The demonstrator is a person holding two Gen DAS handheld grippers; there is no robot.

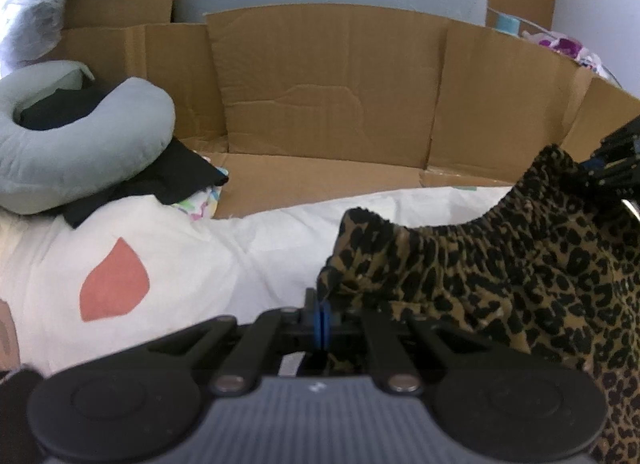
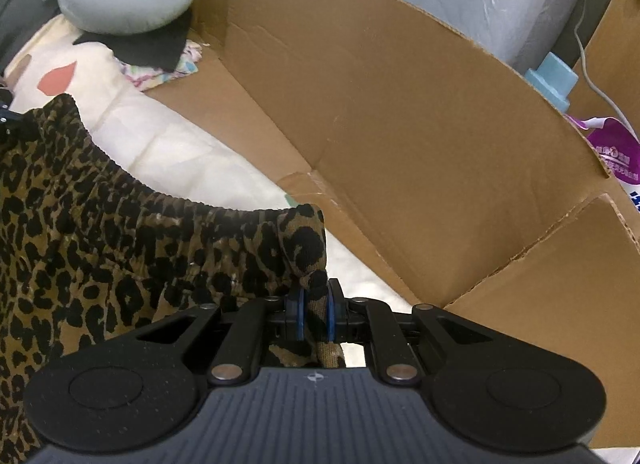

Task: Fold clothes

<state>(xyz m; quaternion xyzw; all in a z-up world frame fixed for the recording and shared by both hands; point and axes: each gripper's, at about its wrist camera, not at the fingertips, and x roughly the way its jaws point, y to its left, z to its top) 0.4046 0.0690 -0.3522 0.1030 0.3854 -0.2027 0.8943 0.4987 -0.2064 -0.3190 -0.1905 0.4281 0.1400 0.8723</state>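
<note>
Looking along your left gripper (image 1: 322, 318), you had its blue pads pressed together on one end of the elastic waistband of the leopard-print garment (image 1: 500, 276). That waistband ran from the pinch up and away to the right, its long axis crossing the view toward your right gripper (image 1: 612, 167), which showed at the right edge, touching the other end. The cloth hung below the band (lifted off the bedding rather than lying flat). Beneath it lay a white quilt (image 1: 256, 248) with a red leaf-shaped patch. A grey neck pillow (image 1: 80, 151) sat well apart to the left, on top of some black cloth (image 1: 176, 179). A cardboard wall (image 1: 328, 95) stood behind everything.

From the right wrist, your right gripper (image 2: 314, 314) was clamped on a bunched corner of the leopard-print garment (image 2: 100, 244), fabric squeezed between the blue pads. Here the waistband ran leftward and away, sagging in the middle, ending at the left edge where a dark bit of your left gripper (image 2: 6, 111) met it. The white quilt (image 2: 168, 143) showed beyond the band. The cardboard wall (image 2: 400, 123) filled the right side, the grey neck pillow (image 2: 124, 3) sat far up left, and a blue bottle cap (image 2: 554, 77) poked above the cardboard.
</note>
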